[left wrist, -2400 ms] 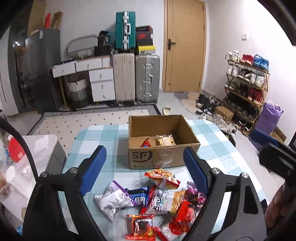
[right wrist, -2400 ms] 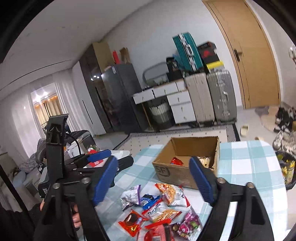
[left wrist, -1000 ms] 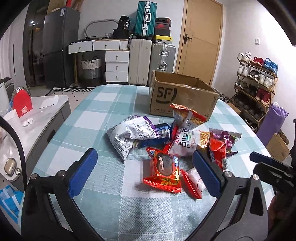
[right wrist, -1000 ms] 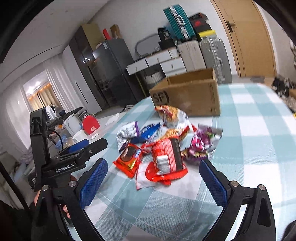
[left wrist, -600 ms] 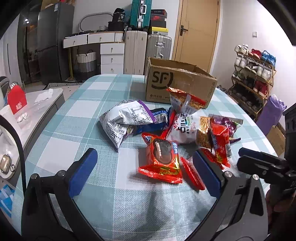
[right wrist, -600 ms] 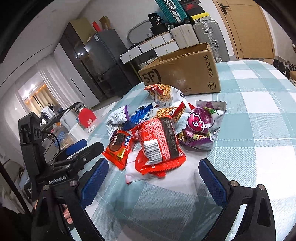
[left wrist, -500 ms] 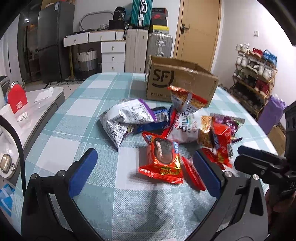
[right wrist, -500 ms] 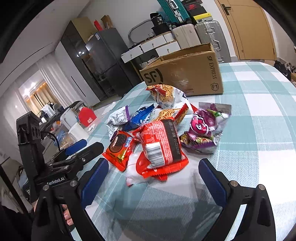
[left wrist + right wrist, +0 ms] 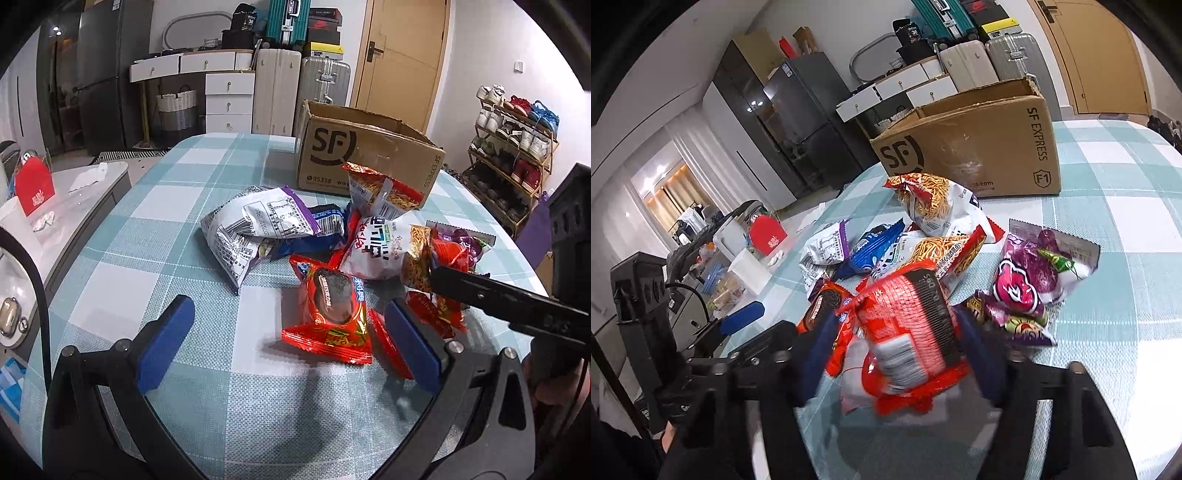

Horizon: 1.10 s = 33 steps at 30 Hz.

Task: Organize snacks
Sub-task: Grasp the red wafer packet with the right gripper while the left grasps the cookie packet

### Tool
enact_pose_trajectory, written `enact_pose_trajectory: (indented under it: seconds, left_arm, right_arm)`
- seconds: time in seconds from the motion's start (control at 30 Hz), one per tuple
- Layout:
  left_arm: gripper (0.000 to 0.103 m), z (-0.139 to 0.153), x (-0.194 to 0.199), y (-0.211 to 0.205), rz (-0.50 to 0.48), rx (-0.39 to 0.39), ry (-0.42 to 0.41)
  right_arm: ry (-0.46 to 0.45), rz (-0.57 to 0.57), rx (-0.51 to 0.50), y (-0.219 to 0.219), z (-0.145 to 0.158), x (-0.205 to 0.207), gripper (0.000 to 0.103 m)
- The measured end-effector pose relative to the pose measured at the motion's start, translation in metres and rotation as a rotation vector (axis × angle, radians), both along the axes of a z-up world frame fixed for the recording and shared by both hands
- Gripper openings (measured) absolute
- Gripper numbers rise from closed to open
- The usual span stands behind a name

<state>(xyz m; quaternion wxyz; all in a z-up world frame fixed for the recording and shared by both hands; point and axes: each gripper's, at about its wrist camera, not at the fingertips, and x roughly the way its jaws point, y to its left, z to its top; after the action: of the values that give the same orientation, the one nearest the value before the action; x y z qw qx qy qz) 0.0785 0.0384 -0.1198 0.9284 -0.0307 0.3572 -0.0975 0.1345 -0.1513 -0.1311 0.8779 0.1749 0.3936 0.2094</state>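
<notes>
The right gripper (image 9: 899, 345) is closing on the red snack packet (image 9: 908, 328), its pads touching both sides, in front of the cardboard box (image 9: 979, 147). The left gripper (image 9: 288, 343) is hovering with jaws spread wide before the chocolate pie packet (image 9: 332, 310), nearer than the box, on the checked tablecloth (image 9: 155, 236).

Even indoor light falls from above, leaving soft shadows on the bench (image 9: 207, 373) under the snack packets. Both views bend strongly and darken at the rims. The right view's near red packet (image 9: 908, 332) and jaws are motion-blurred.
</notes>
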Motion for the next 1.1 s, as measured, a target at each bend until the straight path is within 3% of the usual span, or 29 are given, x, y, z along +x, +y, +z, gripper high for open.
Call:
enact_pose_trajectory:
  seconds: [0.07, 0.2, 0.8, 0.97, 1.1]
  left_arm:
    - [0.103, 0.0, 0.0, 0.0, 0.0, 0.001, 0.004]
    - [0.103, -0.001, 0.002, -0.001, 0.001, 0.001, 0.01]
    - [0.103, -0.012, 0.012, -0.003, -0.001, 0.011, 0.077]
    - [0.103, -0.008, 0.01, -0.016, -0.032, 0.047, 0.047]
    - [0.103, -0.008, 0.022, -0.029, -0.051, 0.051, 0.095]
  right_arm:
    - [0.018, 0.002, 0.025, -0.004, -0.004, 0.004, 0.05]
    - [0.032, 0.002, 0.06, -0.009, -0.008, 0.005, 0.046]
    - [-0.091, -0.052, 0.162, -0.042, 0.007, -0.035, 0.045]
    - [-0.103, -0.036, 0.177, -0.044, 0.008, -0.042, 0.045]
    - [-0.105, -0.035, 0.188, -0.045, 0.009, -0.044, 0.045]
